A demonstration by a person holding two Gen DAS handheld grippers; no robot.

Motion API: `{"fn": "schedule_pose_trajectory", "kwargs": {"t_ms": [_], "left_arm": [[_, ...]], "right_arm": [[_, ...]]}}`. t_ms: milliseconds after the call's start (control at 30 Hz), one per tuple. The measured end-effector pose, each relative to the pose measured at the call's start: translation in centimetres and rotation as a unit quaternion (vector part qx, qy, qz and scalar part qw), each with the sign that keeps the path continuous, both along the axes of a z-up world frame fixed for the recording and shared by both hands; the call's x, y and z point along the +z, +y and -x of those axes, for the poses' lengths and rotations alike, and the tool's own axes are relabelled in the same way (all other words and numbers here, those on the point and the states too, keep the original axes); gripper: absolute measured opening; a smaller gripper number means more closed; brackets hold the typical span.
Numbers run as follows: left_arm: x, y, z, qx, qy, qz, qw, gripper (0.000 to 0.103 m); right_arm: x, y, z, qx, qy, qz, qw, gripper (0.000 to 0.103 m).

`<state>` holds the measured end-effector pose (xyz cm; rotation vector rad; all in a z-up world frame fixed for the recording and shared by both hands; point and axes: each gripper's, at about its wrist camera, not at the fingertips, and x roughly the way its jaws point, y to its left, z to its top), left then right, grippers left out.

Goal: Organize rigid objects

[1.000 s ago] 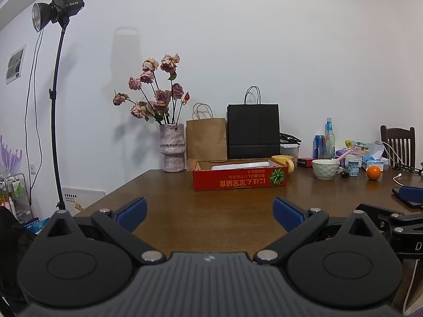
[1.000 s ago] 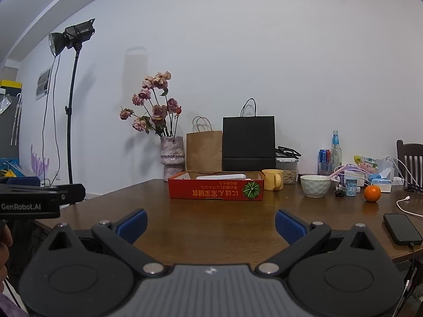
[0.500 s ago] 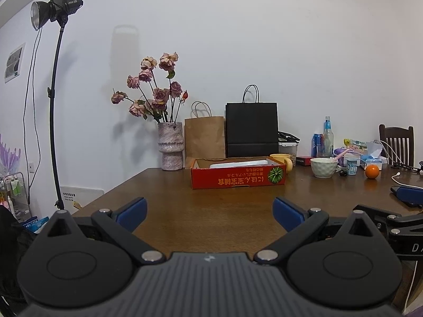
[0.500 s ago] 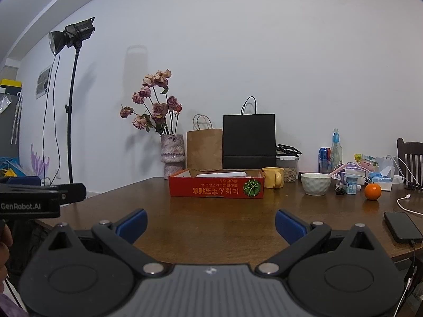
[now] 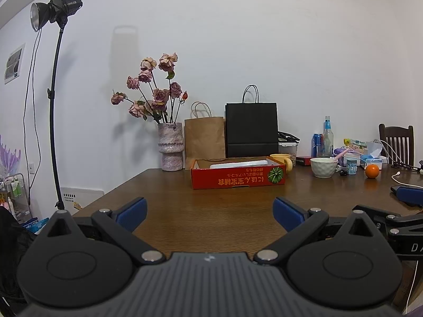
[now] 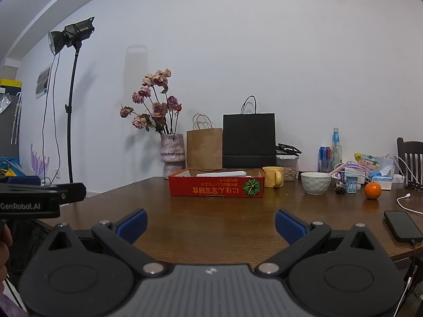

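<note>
While both tools gape wide, empty — left tool (image 6: 39,198) reads "GenRobot.AI" — red box (image 6: 216,186) lettering upside down

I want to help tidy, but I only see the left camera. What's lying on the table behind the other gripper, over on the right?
Observer: A black phone, flat near the right edge of the table.
Operator: Is it plugged in?
Observer: Yes, a cable goes into its near end.
Operator: Is the other gripper holding something?
Observer: No, the right gripper is open and has nothing in it.
</note>
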<state>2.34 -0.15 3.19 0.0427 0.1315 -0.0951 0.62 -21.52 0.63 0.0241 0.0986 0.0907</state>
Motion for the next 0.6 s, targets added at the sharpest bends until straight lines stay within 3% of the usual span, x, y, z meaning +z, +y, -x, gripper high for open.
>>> {"fn": "schedule_pose_trajectory", "kwargs": {"t_ms": [600], "left_arm": [[-0.02, 0.21, -0.05, -0.003, 0.000, -0.001, 1.0000, 0.103]], "right_arm": [[-0.19, -0.06, -0.05, 0.002, 0.002, -0.001, 1.000, 0.103]]}}
